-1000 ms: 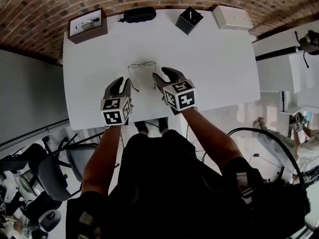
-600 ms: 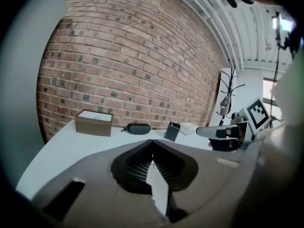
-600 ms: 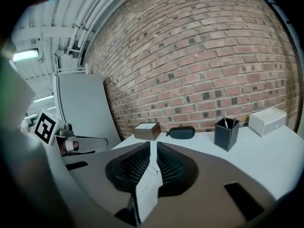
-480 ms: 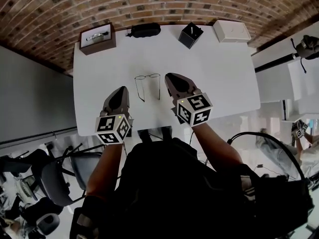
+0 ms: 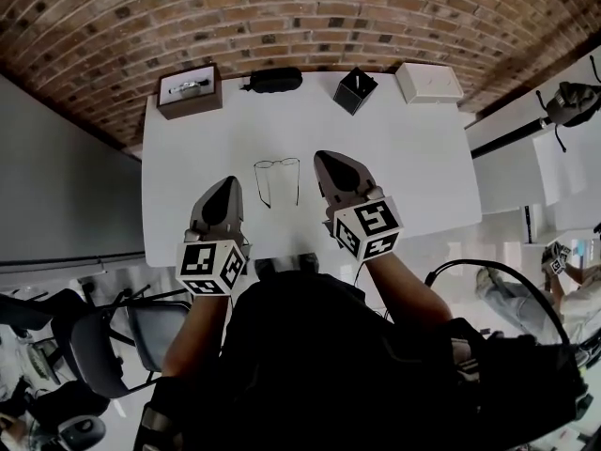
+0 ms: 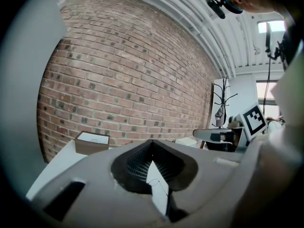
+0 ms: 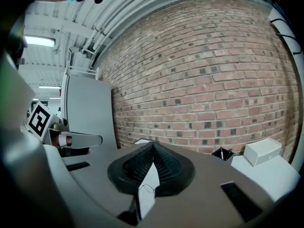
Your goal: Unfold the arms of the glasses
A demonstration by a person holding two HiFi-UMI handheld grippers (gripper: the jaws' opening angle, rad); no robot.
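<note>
The thin wire-framed glasses [image 5: 276, 180] lie on the white table [image 5: 413, 158] with both arms unfolded and pointing toward me. My left gripper [image 5: 226, 183] hangs above the table, left of the glasses and nearer to me, shut with nothing in it. My right gripper [image 5: 325, 157] is raised to the right of the glasses, also shut and empty. In the left gripper view the jaws [image 6: 152, 142] meet at their tips, and in the right gripper view [image 7: 153, 144] they do the same. A sliver of table with the glasses [image 7: 146, 188] shows below them.
Along the table's far edge stand a brown box [image 5: 191, 92] with a white lining, a black case [image 5: 272, 80], a black pen holder [image 5: 357, 89] and a white box [image 5: 428, 83]. A brick wall lies beyond. Office chairs [image 5: 103, 336] stand at lower left.
Both grippers were open by the glasses' arm tips. They have since shut and risen off the table. The glasses stay flat with arms unfolded.
</note>
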